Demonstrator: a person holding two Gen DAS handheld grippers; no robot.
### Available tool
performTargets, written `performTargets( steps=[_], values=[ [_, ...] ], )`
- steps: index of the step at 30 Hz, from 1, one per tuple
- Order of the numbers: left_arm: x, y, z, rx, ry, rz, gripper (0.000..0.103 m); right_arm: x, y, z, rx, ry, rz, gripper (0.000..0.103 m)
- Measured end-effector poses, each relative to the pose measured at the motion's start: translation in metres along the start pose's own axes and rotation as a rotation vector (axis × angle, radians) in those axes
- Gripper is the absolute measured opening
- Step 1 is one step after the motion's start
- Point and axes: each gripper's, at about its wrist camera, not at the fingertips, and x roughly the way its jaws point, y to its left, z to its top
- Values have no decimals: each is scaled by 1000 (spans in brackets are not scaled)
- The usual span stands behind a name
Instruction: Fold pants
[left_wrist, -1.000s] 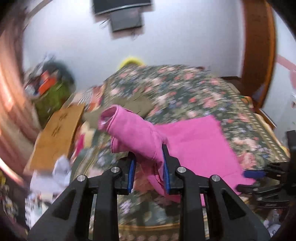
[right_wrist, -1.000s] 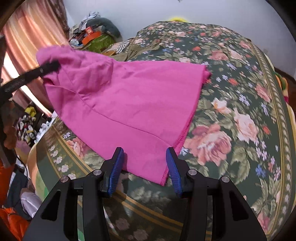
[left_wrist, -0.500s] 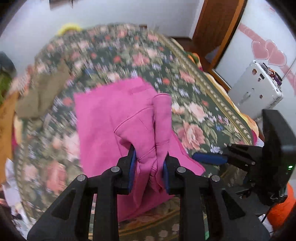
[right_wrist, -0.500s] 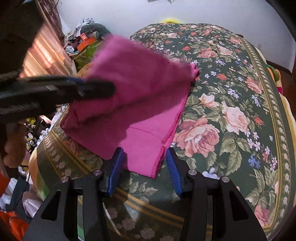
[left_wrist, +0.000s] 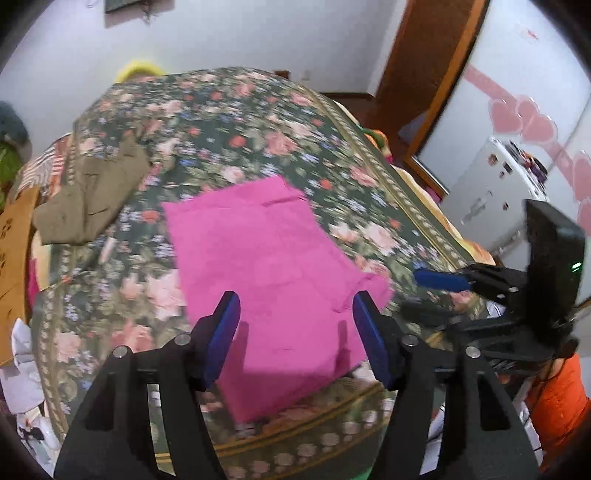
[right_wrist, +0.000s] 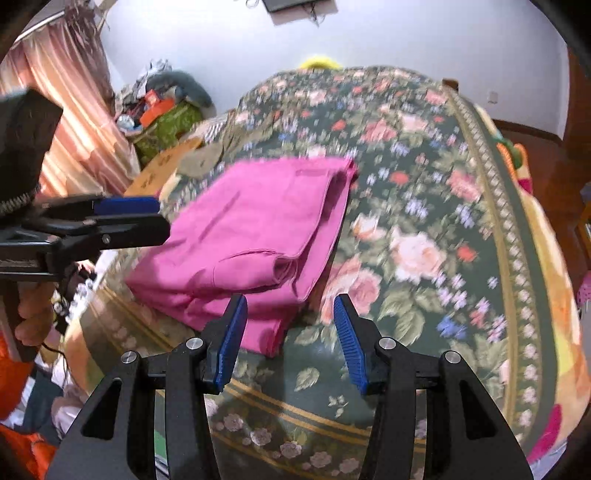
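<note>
Pink pants (left_wrist: 273, 266): lying folded on the bed (left_wrist: 258, 122), down near the foot-end edge; in the right wrist view the layers are stacking up with one flap folded over on top (right_wrist: 258, 229).
Bed cover: dark green floral spread with a gold border, pants sitting right on it.
Left tool (left_wrist: 295, 328): jaws are spreading apart right now, hovering over the near edge of the pants; nothing pinched, the blue pads (left_wrist: 225, 332) are sitting clear of the fabric on both sides. Also showing up in the right wrist view (right_wrist: 125, 214), poking in from the left just beside the pants.
Right tool (right_wrist: 288, 332): released too, jaws are widening a bit; the near corner of the pants is sitting in the gap but neither pad is pressing on it. From the left wrist view it's coming in at the right edge (left_wrist: 439, 280), near the pants' right corner.
Olive garment (left_wrist: 92, 192): lying crumpled on the far left part of the bed, well apart from the pants.
Fingers (right_wrist: 33, 314): showing at the left edge of the right wrist view, under the left tool's body.
Focus: both views are a bit smeared, so fine creases are hard to make out.
</note>
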Motion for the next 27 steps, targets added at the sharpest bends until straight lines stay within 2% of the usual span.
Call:
performTargets(
  steps=[2,7,10,13,17,20,24,27],
  values=[
    [5,14,-2,-19,11,41,63,-7,2,9,-2,-27,3,45],
    [36,35,-29,-31,121,93,63,1,16,29,-34,-50,4,45],
    [40,39,-46,-41,125,77,64,18,22,32,-42,-34,8,45],
    [32,46,-45,-59,114,56,64,38,23,26,-34,15,5,45],
    [16,52,-28,-39,50,123,64,50,16,3,-18,70,2,45],
    [14,67,-5,-42,15,165,64,45,6,-10,9,64,14,49],
    [33,87,36,-43,3,227,64,41,-3,-17,53,54,33,51],
    [56,95,64,-4,17,276,64,40,-1,-16,49,53,28,51]
  ],
)
